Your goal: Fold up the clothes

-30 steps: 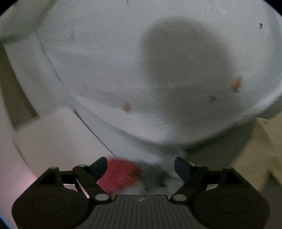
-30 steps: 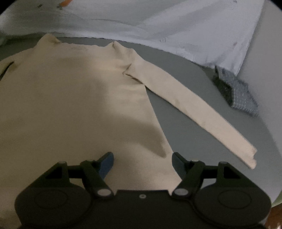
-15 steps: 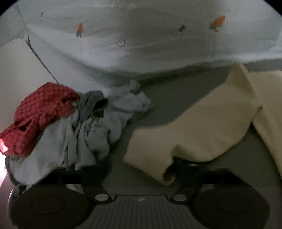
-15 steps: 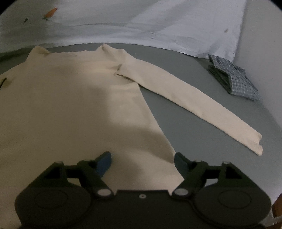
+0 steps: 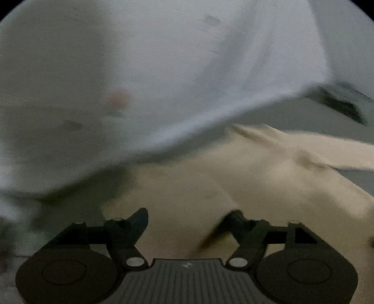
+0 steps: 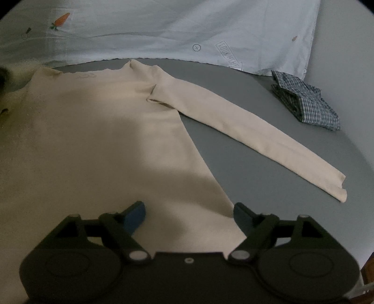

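The cream sleeve was released by the left gripper (image 5: 188,221), jaws opening; the right gripper (image 6: 189,214) was widened above the cream shirt (image 6: 93,131), gripping nothing.

- A grey surface (image 6: 268,163) with bare stretches to the right.
- A pale blue sheet (image 6: 163,30) along the far edge, printed with small orange carrots (image 6: 61,19) and a stamped label (image 6: 230,57).

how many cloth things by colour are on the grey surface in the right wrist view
cream: 1, the long-sleeved top laid flat
blue-checked: 1, the folded shirt
pale white: 1, the carrot-print sheet behind them
total: 3
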Demonstrator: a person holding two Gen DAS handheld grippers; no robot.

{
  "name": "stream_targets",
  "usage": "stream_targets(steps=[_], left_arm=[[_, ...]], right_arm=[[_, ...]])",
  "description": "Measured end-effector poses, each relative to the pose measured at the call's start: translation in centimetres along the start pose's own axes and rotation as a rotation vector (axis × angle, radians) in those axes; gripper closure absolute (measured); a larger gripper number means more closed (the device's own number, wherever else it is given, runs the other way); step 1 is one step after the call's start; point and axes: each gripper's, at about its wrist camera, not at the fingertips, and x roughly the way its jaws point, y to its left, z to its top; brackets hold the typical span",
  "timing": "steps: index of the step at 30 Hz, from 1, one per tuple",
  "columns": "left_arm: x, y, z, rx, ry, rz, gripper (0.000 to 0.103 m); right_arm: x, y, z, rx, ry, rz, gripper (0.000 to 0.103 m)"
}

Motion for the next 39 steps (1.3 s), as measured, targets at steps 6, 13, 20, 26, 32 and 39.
stream_targets(steps=[6,13,20,26,32,39], left_arm=[[-2.2,-1.6,-2.9,0.041,-0.014,-0.08,0.016],[-0.5,5.4,-3.9,-0.244,0.049,0.048,0.01],[5.8,9.1,-2.9,-0.339,0.112,0.103,0.016],[3.7,8.3,-2.5,-0.315,0.069,0.13,0.092],[-2.1,9.2,-2.6,-0.372,-0.013,0.206,0.095],[-14.6,12.4,-3.8,-0.624,-0.15,0.436,0.096]], right_arm=[[0.0,-0.3,-0.3,0.033,-0.005,0.001,0.015],[0.6,-1.0,-0.5,0.1,-0.001,0.009,0.007],[1.1,-1.7,-0.8,0.163,0.003,0.027,0.002],[1.3,-2.0,-0.8,0.191,0.004,0.041,0.0],[1.3,-1.9,-1.1,0.192,-0.018,0.046,0.0],[1.3,-2.2,-1.5,0.178,-0.044,0.061,0.0]])
